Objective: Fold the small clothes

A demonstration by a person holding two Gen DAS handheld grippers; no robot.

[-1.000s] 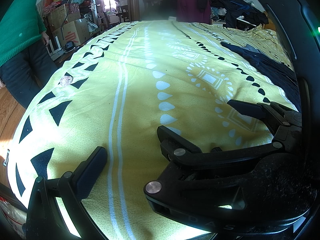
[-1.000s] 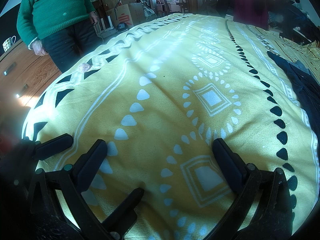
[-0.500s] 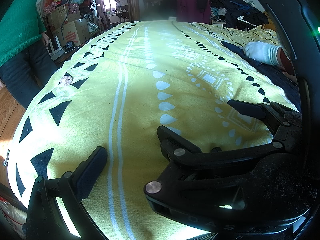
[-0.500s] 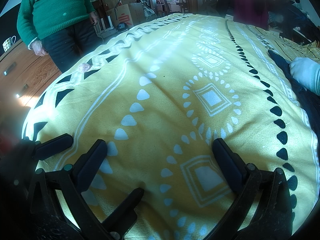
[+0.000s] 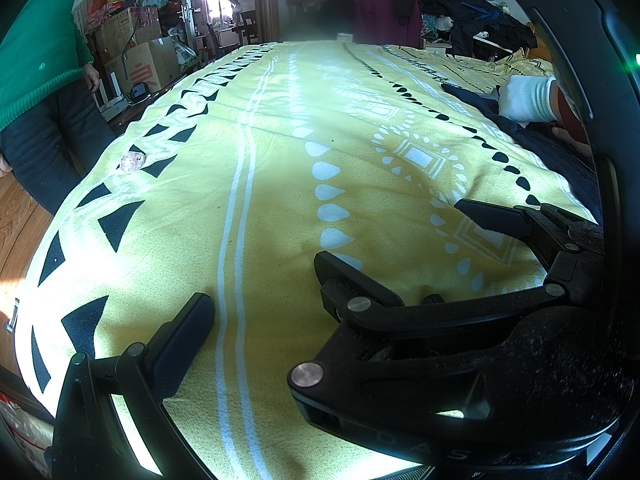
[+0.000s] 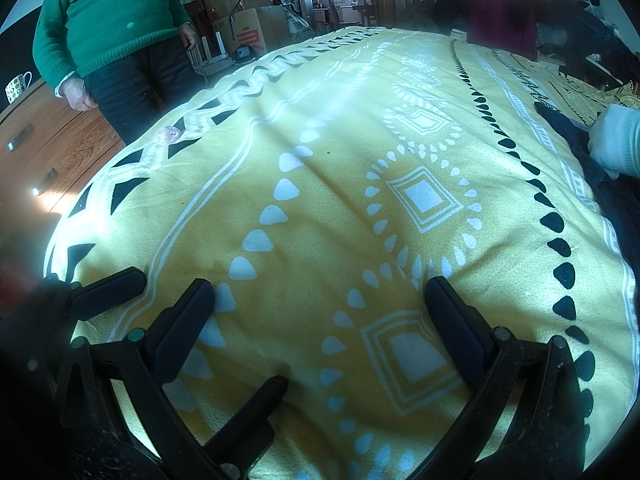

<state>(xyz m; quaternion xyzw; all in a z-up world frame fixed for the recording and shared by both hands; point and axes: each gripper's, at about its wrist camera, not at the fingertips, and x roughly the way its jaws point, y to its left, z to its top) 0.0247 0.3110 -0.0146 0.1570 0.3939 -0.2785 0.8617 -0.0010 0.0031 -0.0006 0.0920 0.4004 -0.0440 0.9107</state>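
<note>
Standing at the far left, beside the bed's edge, a person in a green sweater keeps hands down at the sides and clear of the work, apparently only watching. A small pinkish crumpled thing lies on the patterned border nearby; I cannot tell what it is.

Both tongs rest low on the yellow blanket that covers the bed, probably parked there while the clothing is made ready. The left tongs show one padded finger at the lower left of their own view; the other finger is hidden behind the body of the right tool, which lies across the frame, so their spread cannot be told from there. The right-wrist view shows only one left finger too. The right tongs stand wide apart, with nothing but bare blanket between the pads.

Farther right, a dark garment lies flat along the bed's right side, well apart from both tongs. A hand in a white glove rests on it, most likely spreading it or drawing it toward the middle so the tongs can reach it. Folding has not begun, by my reading: the garment must first come within reach, on the open stretch of blanket ahead of the tools.
</note>
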